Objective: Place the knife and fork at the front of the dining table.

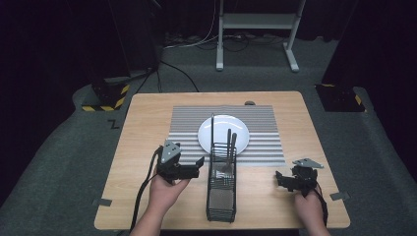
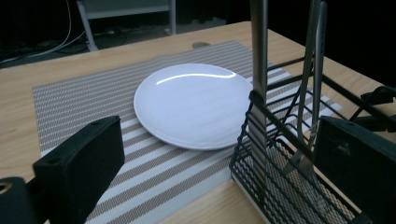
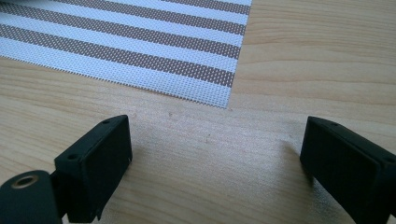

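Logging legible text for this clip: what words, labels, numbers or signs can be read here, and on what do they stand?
"Z": a dark mark on the grey floor left of the table, in the high view; it could also be an "N" seen sideways.
No lettering can be made out on the plate, the striped placemat, the wire caddy or the grippers.

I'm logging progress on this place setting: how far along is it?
Done: the white plate sits on the striped placemat. In hand: nothing; the left gripper, open, is beside the wire caddy, the right gripper open over bare table. Left: the cutlery standing in the caddy looks yet to be laid out.
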Available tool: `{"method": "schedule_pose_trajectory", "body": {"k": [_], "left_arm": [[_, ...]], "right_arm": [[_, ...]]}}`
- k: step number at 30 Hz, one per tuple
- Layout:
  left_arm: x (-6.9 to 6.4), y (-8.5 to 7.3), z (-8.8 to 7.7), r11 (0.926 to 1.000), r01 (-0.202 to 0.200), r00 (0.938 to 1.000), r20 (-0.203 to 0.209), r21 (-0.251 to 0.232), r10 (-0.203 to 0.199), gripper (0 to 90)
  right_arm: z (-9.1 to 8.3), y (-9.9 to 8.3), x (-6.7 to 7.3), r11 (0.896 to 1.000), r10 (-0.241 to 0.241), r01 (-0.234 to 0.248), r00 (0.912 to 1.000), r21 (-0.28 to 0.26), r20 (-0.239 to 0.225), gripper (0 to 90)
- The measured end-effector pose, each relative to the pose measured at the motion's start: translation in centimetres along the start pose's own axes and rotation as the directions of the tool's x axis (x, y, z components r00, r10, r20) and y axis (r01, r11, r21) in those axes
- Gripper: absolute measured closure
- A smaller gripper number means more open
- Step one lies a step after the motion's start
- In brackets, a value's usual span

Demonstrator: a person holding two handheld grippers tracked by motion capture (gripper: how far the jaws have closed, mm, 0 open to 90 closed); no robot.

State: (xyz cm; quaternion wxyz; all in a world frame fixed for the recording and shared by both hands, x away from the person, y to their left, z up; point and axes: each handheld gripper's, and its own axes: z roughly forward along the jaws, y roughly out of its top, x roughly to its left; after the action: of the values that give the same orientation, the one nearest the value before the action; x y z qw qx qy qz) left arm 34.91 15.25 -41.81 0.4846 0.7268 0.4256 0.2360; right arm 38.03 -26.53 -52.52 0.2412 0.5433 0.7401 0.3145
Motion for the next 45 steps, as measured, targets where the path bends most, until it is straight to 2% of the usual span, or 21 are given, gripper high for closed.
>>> {"method": "schedule_pose_trajectory", "body": {"k": [7, 11, 15, 19, 22, 23, 26, 30, 31, 35, 41, 45], "left_arm": [[-1.2, 1.1, 1.0, 0.9995, -0.028, 0.9994, 0.017, -0.012, 0.028, 5.3], [-1.5, 1.4, 1.5, 0.9990, -0.043, 0.9990, 0.009, -0.015, 0.043, 9.0], [-1.7, 1.9, 1.9, 0.9984, -0.047, 0.9989, -0.001, -0.032, 0.047, 15.3], [-1.7, 2.3, 2.6, 0.9983, -0.032, 0.9995, 0.003, -0.049, 0.032, 18.7], [-1.8, 2.4, 3.0, 0.9976, -0.037, 0.9993, -0.005, -0.060, 0.036, 31.2], [-1.8, 2.6, 3.3, 0.9976, -0.025, 0.9997, -0.007, -0.064, 0.025, 34.7], [-1.8, 2.7, 3.7, 0.9970, -0.011, 0.9999, -0.001, -0.077, 0.011, 41.9], [-2.0, 2.9, 4.1, 0.9961, -0.012, 0.9999, -0.005, -0.088, 0.011, 51.5], [-2.0, 2.9, 4.3, 0.9958, -0.015, 0.9999, -0.009, -0.090, 0.014, 51.5], [-2.2, 2.8, 5.1, 0.9957, -0.010, 0.9999, -0.009, -0.092, 0.009, 64.5], [-2.7, 2.6, 5.3, 0.9942, -0.026, 0.9995, -0.018, -0.104, 0.024, 72.8], [-3.1, 2.4, 5.3, 0.9927, -0.022, 0.9991, -0.038, -0.119, 0.018, 77.8]], "right_arm": [[0.0, 0.0, 0.0, 1.000, -0.001, 0.001, 1.0000, 0.000, -0.001, 8.9], [0.0, 0.0, 0.0, 1.000, -0.001, 0.001, 1.0000, 0.000, -0.002, 8.9], [0.0, 0.0, 0.0, 1.000, -0.001, 0.001, 1.0000, 0.000, -0.002, 8.9], [0.0, 0.0, 0.0, 1.000, -0.001, 0.001, 1.0000, 0.000, -0.002, 8.9], [0.0, 0.0, 0.0, 1.000, -0.001, 0.001, 1.0000, 0.000, -0.002, 8.9], [0.0, 0.0, 0.0, 1.000, -0.001, 0.001, 1.0000, 0.000, -0.002, 8.9], [0.0, 0.0, 0.0, 1.000, -0.001, 0.001, 1.0000, 0.000, -0.002, 8.9], [0.0, 0.0, 0.0, 1.000, -0.001, 0.001, 1.0000, 0.000, -0.002, 8.9], [0.0, 0.0, 0.0, 1.000, -0.001, 0.001, 1.0000, 0.000, -0.002, 8.9], [0.0, 0.0, 0.0, 1.000, -0.001, 0.001, 1.0000, 0.000, -0.002, 8.9], [0.0, 0.0, 0.0, 1.000, -0.001, 0.001, 1.0000, 0.000, -0.002, 8.9], [0.0, 0.0, 0.0, 1.000, -0.001, 0.001, 1.0000, 0.000, -0.002, 8.9]]}}
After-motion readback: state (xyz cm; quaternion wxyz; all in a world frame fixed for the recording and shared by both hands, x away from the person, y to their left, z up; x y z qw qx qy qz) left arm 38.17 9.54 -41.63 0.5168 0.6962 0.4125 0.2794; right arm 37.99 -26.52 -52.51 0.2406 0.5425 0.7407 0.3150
